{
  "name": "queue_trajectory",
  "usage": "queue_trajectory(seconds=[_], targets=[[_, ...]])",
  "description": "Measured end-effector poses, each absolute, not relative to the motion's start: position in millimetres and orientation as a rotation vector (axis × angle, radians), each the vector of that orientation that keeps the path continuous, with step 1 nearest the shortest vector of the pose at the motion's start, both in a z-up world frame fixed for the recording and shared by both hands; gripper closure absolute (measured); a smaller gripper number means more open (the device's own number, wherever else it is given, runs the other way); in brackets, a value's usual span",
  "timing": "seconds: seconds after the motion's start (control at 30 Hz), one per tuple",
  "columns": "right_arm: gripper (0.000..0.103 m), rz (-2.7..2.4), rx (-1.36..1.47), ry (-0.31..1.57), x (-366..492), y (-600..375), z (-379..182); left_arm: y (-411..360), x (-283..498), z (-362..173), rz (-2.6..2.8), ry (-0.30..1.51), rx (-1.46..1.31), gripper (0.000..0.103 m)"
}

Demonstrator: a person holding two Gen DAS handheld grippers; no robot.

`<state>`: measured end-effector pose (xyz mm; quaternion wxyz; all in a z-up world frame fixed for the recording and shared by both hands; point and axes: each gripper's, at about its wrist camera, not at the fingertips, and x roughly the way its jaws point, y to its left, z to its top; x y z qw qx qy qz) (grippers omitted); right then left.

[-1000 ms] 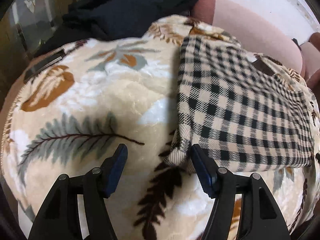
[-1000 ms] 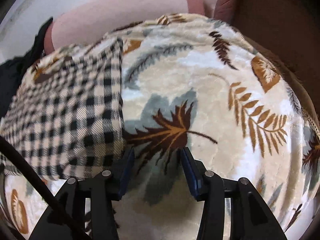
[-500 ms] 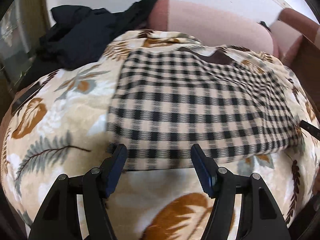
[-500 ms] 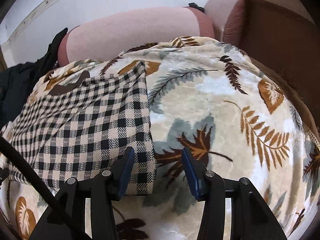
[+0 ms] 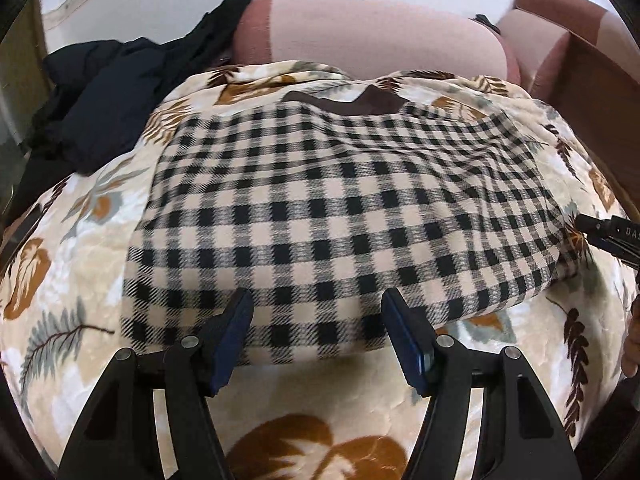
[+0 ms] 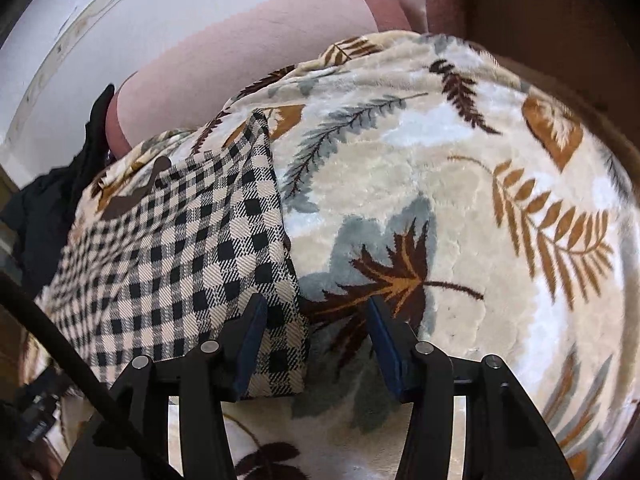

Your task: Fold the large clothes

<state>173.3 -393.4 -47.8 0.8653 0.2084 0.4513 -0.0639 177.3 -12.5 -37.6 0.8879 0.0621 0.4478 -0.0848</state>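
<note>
- A plush leaf-print blanket [image 5: 100, 264] covers the bed; a checked garment [image 5: 340, 208] lies folded flat across its middle.
- A dark jacket [image 5: 104, 108] is heaped at the blanket's far left corner.
- The left gripper [image 5: 316, 340] hovers open over the garment's near edge.
- The right gripper [image 6: 316, 344] is opening, straddling the garment's near right corner.

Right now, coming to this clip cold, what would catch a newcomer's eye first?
The black-and-beige checked garment stands out first, lying folded flat in the middle of the leaf-print fleece blanket. Both grippers frame its near edge: the left gripper open at its middle, the right gripper at its right corner, jaws opening with the corner between them. A heap of dark clothes sits at the back left, against the pink sofa back.
</note>
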Motion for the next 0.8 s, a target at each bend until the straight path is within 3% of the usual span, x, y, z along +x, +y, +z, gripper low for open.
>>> queue_trajectory(seconds=[0.57,0.8], targets=[[0.041,-0.026,0.609,0.945,185,-400,-63,-40,217,-73,-0.299,1.022,0.108,0.036],[0.040,-0.018,0.651,0.954,190,-403,-69,-49,199,-52,-0.374,0.942,0.079,0.036]])
